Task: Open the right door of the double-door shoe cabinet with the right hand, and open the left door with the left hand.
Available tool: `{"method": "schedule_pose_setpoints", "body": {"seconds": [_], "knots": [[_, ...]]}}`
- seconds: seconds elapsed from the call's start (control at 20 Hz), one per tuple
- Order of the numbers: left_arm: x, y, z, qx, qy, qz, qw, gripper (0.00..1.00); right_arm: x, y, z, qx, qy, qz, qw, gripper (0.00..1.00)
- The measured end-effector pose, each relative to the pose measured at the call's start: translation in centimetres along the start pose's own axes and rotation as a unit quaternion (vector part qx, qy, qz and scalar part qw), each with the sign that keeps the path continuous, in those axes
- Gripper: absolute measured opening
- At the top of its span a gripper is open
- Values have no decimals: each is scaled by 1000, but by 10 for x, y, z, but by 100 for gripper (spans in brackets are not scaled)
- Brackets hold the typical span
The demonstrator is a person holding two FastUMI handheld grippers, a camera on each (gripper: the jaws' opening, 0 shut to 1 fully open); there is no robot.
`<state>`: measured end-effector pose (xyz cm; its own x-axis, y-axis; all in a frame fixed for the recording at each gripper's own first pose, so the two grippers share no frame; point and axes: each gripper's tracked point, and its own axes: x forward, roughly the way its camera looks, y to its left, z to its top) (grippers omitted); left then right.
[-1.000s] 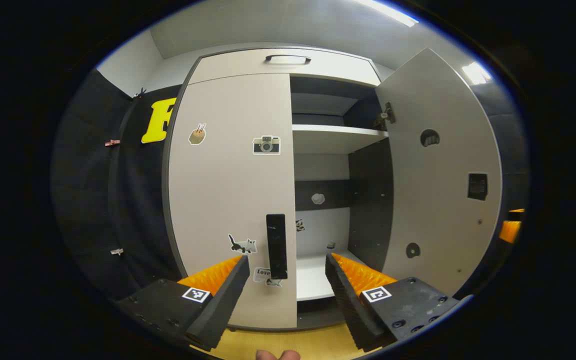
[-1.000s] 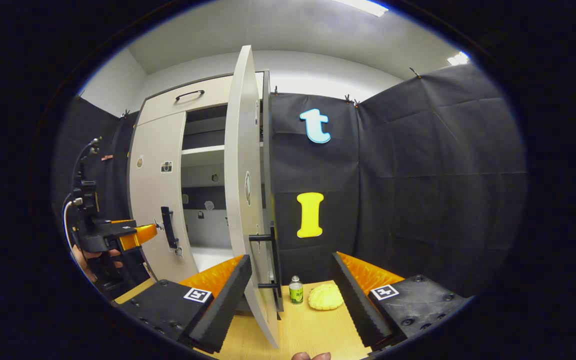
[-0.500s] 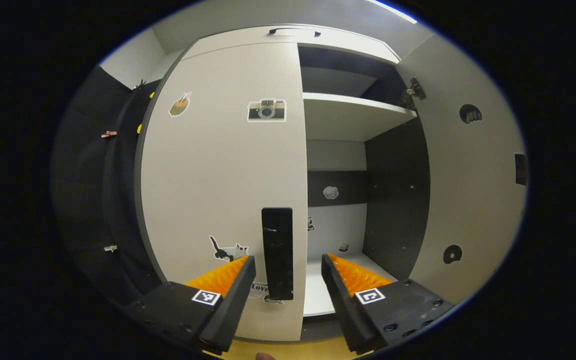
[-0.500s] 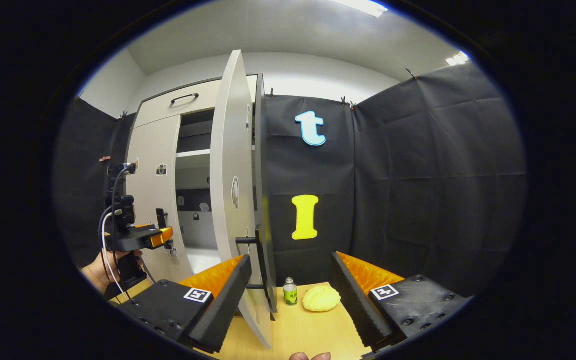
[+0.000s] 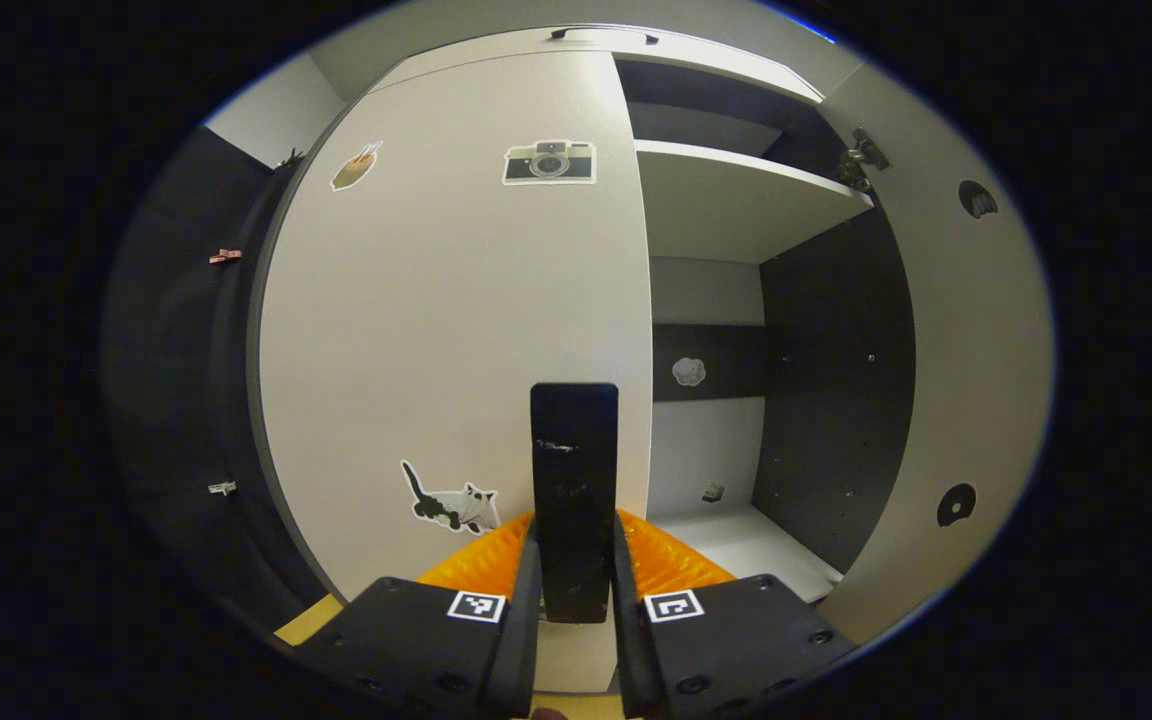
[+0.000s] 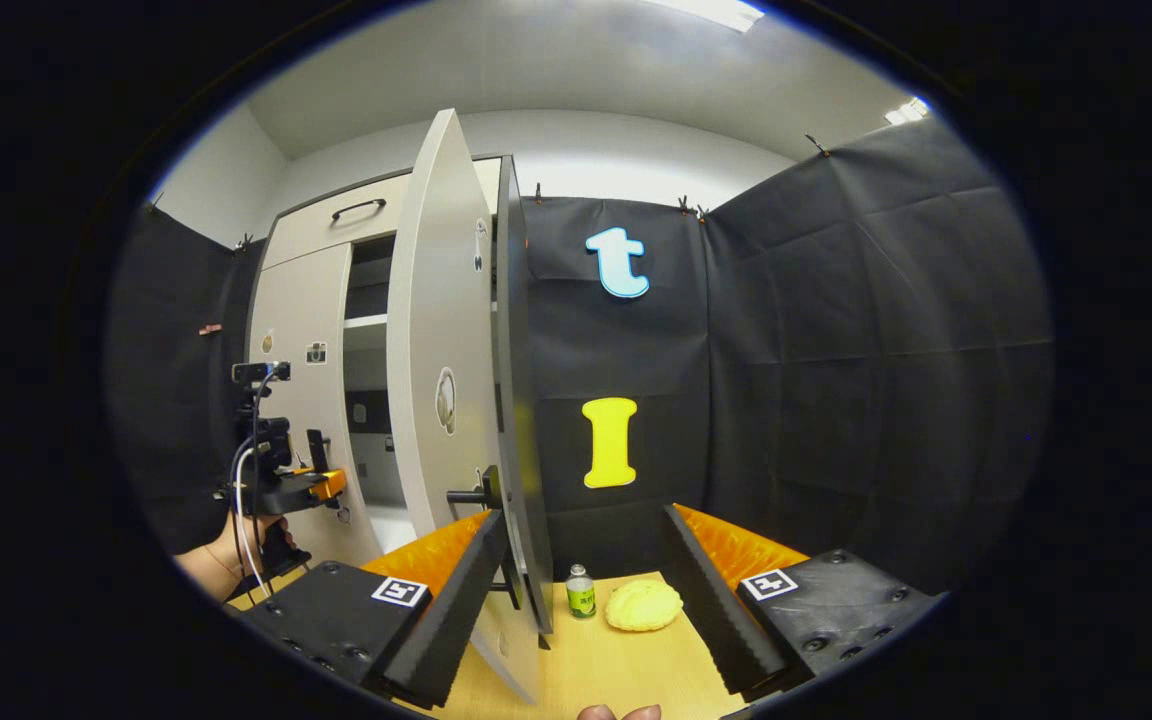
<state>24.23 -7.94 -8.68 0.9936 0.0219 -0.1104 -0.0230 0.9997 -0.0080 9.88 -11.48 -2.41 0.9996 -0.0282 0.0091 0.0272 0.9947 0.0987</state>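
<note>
The pale left door [image 5: 456, 320] of the shoe cabinet stands closed, with stickers on its face. Its black vertical handle [image 5: 574, 470] sits between my left gripper's [image 5: 574, 590] fingers, which press on it from both sides. In the right gripper view that left gripper [image 6: 321, 485] shows far off at the left door [image 6: 301, 400], held by a hand [image 6: 216, 560]. The right door [image 6: 436, 400] is swung wide open, nearly edge-on, its black handle [image 6: 486, 490] just left of my right gripper [image 6: 584, 530], which is open and holds nothing.
A small green-labelled bottle [image 6: 581, 592] and a yellow bun-like lump [image 6: 643, 605] sit on the wooden table [image 6: 616, 665] by the booth wall. Inside the cabinet are white shelves [image 5: 736, 200]. A drawer with a dark handle [image 6: 356, 210] tops the cabinet.
My left gripper has moved up to the left door and shut on its handle. The right door has swung a little wider while the right gripper stayed open.
</note>
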Motion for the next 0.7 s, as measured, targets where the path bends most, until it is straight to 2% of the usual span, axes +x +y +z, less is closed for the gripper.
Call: {"method": "schedule_pose_setpoints", "body": {"seconds": [0.2,0.4,0.55,0.7], "knots": [[0,-1,-2,0,12,-4,1000,34,-2,8,4,-10,-9,7,1000,98],[-3,-1,-3,-16,25,-27,999,23,-6,18,6,-17,-7,6,1000,98],[-14,3,0,-13,2,-26,1000,19,-6,30,0,0,10,13,1000,98],[-33,10,0,-24,1,-40,999,18,-14,40,0,-2,9,11,1000,98]]}}
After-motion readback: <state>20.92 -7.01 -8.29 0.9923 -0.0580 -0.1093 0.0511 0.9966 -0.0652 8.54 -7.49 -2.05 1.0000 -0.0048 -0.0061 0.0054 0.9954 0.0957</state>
